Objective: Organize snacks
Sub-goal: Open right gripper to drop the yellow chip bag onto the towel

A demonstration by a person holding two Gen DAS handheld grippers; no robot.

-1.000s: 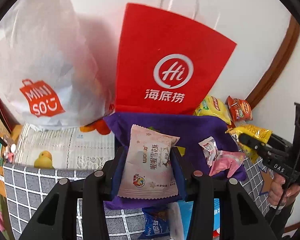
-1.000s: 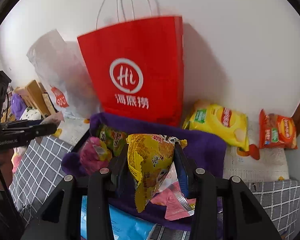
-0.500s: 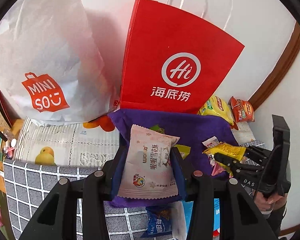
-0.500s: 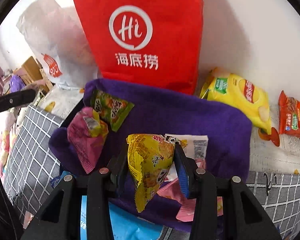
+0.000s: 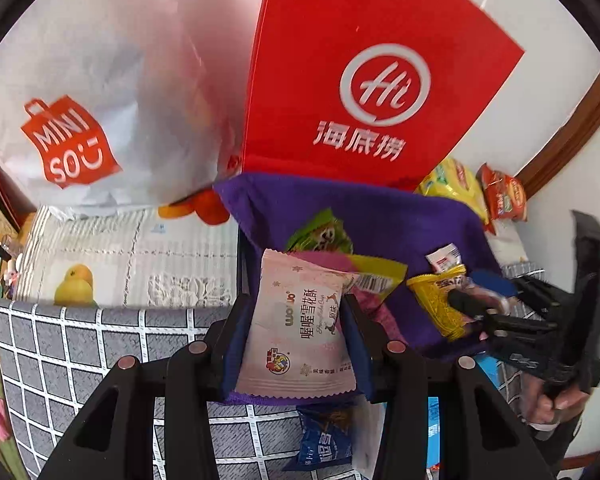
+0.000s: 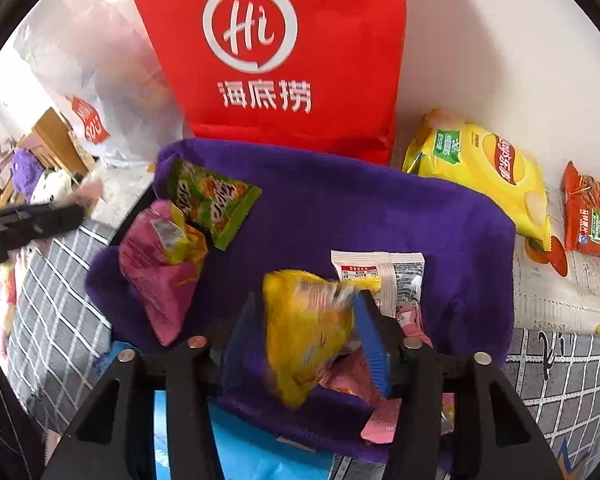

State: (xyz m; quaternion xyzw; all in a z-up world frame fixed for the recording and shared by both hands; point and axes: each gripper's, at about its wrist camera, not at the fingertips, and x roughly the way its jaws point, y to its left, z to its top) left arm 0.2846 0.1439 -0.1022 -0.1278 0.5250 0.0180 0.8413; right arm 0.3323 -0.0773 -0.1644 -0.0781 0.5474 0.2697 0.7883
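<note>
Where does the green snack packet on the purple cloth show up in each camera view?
Left wrist view: green snack packet at centre, behind the pink packet, partly hidden.
Right wrist view: green snack packet upper left on the purple cloth.
Shared landmark: the red paper bag behind the cloth.

- Straight ahead of my jaws, a plain white wall point(image 6: 500, 40), bright and evenly lit.
- Off to my right, a brown wooden trim point(image 5: 572, 128) curving along that wall.
- Beneath me, a grey grid-patterned cloth point(image 5: 80, 340), a pale printed mat point(image 5: 140, 256) beyond it.
- Far left, wooden furniture point(image 6: 56, 136), blurred.
</note>
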